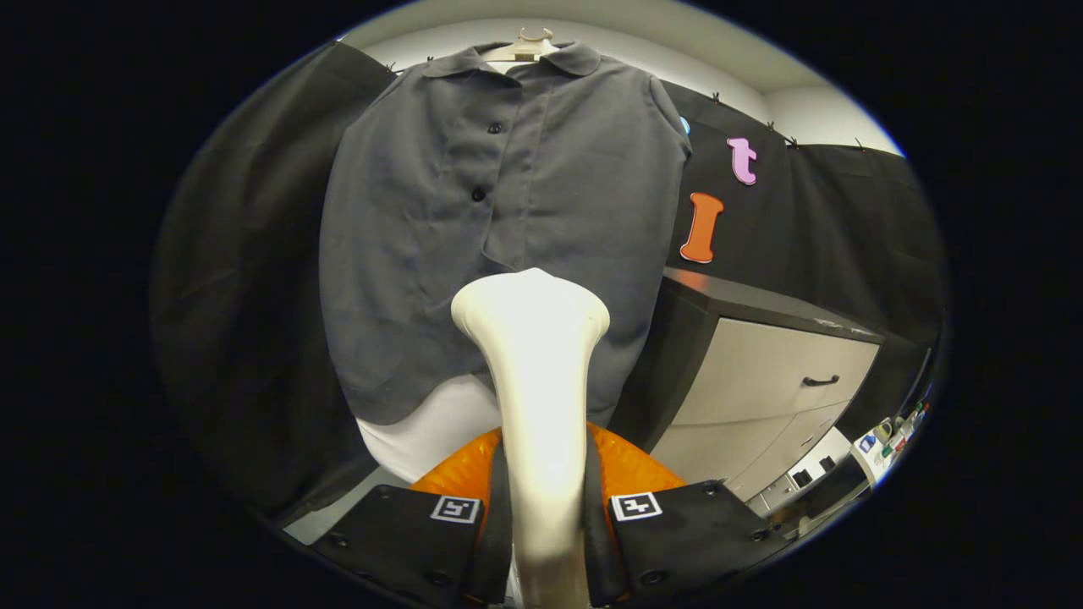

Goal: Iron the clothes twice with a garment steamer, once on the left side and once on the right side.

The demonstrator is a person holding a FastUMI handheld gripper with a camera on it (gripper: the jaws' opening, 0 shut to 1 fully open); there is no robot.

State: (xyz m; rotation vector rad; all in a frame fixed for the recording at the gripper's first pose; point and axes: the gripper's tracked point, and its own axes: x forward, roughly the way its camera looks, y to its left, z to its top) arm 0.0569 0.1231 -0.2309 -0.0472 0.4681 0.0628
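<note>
A dark grey buttoned shirt (499, 245) hangs on a pale hanger (531, 44) against the booth wall, straight ahead of me. A white garment steamer (535, 372) stands upright between my fingers, and my gripper (546, 516) is shut on its handle. The steamer's flared head sits in front of the lower middle of the shirt, near the button placket; contact with the cloth cannot be told. A white layer (431, 427) peeks out under the shirt's hem.
A cabinet with a dark top (744, 300) and pale drawers (783, 381) stands to the right of the shirt. An orange object (630, 469) lies just beyond my fingers, below the steamer. Small items sit low at the far right.
</note>
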